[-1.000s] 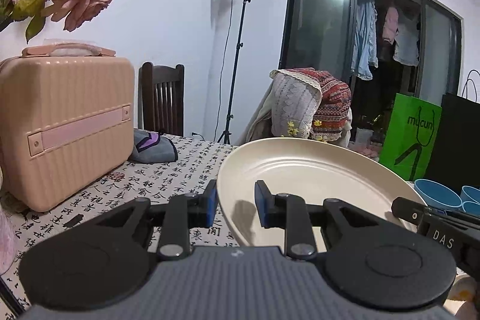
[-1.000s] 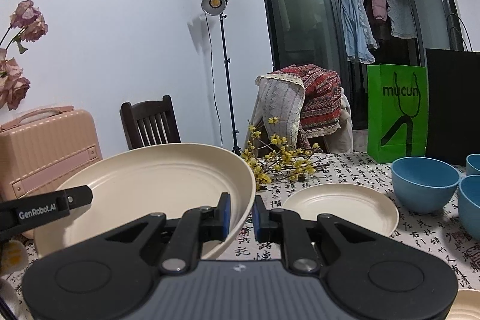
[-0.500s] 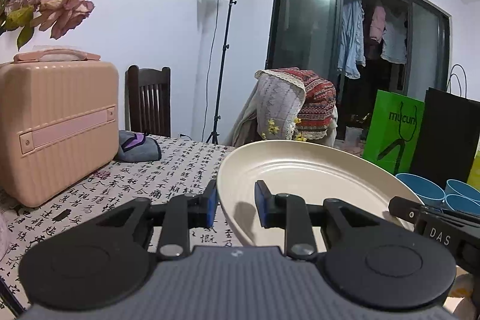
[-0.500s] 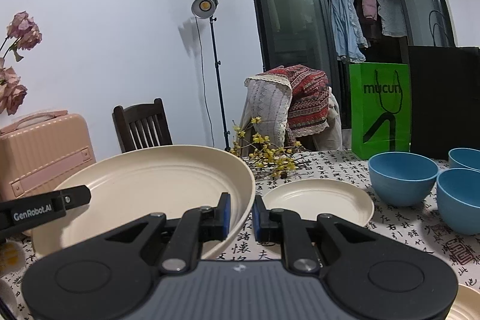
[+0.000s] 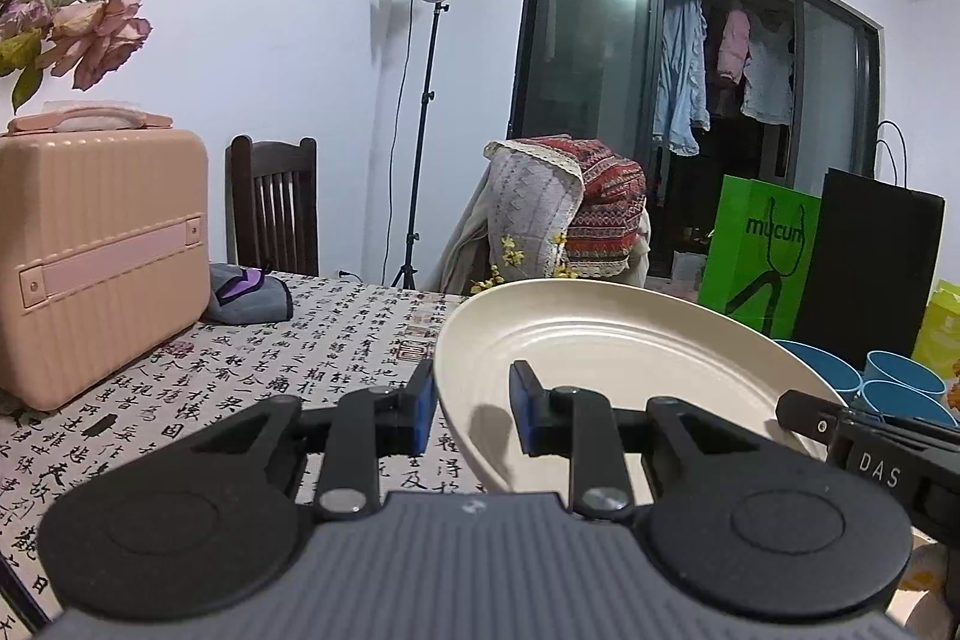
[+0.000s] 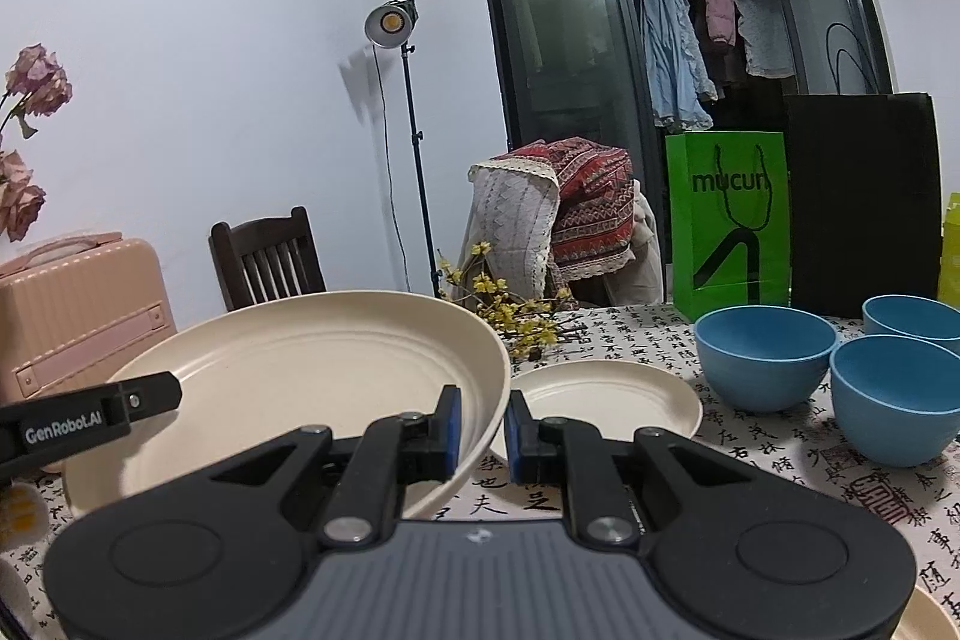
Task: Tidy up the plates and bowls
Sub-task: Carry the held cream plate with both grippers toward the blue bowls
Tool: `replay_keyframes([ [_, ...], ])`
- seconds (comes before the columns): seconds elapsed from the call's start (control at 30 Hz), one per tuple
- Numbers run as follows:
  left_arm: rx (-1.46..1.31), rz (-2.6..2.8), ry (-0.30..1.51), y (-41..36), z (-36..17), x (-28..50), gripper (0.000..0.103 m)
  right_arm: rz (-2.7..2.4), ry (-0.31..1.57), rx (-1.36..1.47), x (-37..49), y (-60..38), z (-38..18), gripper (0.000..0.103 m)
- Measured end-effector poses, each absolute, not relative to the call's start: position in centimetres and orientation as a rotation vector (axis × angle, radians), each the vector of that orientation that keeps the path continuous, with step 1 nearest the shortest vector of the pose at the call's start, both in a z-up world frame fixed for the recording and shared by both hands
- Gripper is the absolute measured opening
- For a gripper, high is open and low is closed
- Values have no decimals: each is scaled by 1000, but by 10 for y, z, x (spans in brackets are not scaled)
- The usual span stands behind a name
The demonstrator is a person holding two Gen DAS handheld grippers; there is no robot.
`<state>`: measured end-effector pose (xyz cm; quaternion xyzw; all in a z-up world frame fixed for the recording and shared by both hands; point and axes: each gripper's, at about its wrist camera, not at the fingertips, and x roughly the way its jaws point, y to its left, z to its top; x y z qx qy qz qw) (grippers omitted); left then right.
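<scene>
Right wrist: two cream plates (image 6: pixel 288 370), three blue bowls (image 6: pixel 765 364).

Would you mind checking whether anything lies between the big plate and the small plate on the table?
Nothing visible: the big plate, gripped at opposite rims by both grippers, is right beside the small plate; only bare tablecloth between.

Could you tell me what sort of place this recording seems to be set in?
Most likely a lived-in home, probably a dining area: a table under a patterned cloth carries plates and bowls, a wooden chair stands behind it, and laundry hangs beyond the glass doors.
</scene>
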<state>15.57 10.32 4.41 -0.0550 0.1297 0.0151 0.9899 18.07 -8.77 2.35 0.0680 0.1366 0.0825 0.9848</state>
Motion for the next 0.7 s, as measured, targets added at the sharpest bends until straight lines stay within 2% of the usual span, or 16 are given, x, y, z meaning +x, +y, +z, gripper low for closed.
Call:
replay_keyframes([
  [0.7, -95, -11, 245, 68, 47, 143, 26, 134, 249, 154, 164, -127, 24, 15],
])
